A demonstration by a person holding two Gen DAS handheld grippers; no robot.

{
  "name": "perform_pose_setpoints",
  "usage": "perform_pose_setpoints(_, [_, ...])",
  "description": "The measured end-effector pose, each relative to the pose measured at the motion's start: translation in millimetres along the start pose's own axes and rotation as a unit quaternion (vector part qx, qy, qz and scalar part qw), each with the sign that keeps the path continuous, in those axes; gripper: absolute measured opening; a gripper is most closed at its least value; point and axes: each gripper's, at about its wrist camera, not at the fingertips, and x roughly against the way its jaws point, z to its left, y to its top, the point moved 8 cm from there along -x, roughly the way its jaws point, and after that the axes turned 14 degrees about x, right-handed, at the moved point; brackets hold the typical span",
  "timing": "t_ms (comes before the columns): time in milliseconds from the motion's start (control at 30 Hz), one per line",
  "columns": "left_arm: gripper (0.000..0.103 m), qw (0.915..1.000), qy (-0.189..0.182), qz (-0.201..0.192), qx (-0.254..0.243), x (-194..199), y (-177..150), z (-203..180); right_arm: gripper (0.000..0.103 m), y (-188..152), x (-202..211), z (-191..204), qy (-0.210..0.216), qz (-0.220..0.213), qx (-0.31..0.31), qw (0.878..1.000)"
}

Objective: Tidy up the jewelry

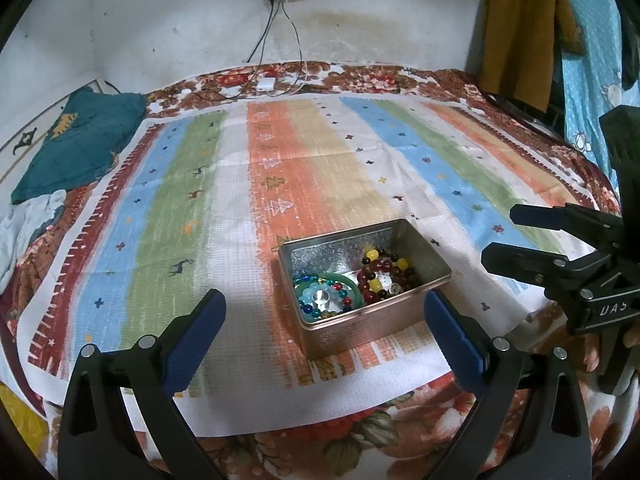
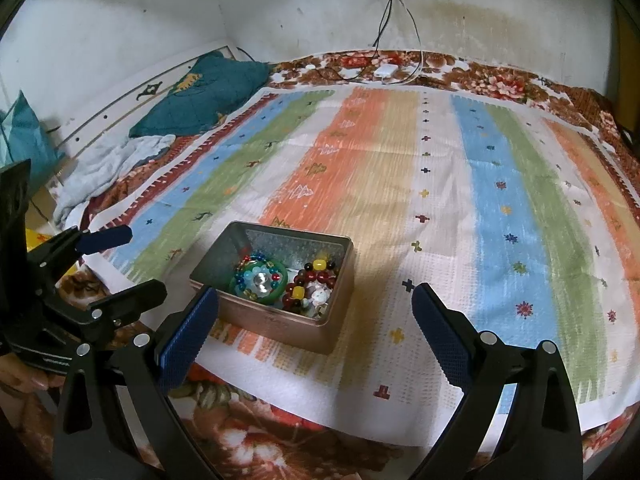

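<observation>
**Left wrist view: both grippers spread, jewelry in tin**

Left wrist view shows the left gripper (image 1: 324, 312) with jaws spread wide and empty, low over the striped cloth (image 1: 168, 216). At 12 o'clock between its fingers sits the open metal tin (image 1: 372, 324). Inside, the green bangle with blue beads (image 1: 320, 296) lies at the 9 o'clock end; the dark red and yellow bead bracelets (image 1: 380, 272) lie at 3 o'clock. The right gripper (image 2: 316, 312), further right, is likewise spread and empty.
</observation>
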Motion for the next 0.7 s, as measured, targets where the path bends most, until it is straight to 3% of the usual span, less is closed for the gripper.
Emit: perform_pose_setpoints(700, [0.097, 1.0000, 0.001, 0.002, 0.003, -0.4, -0.6, 0.0, 0.098, -1.5, -0.1, 0.8, -0.003, 0.001, 0.002, 1.000])
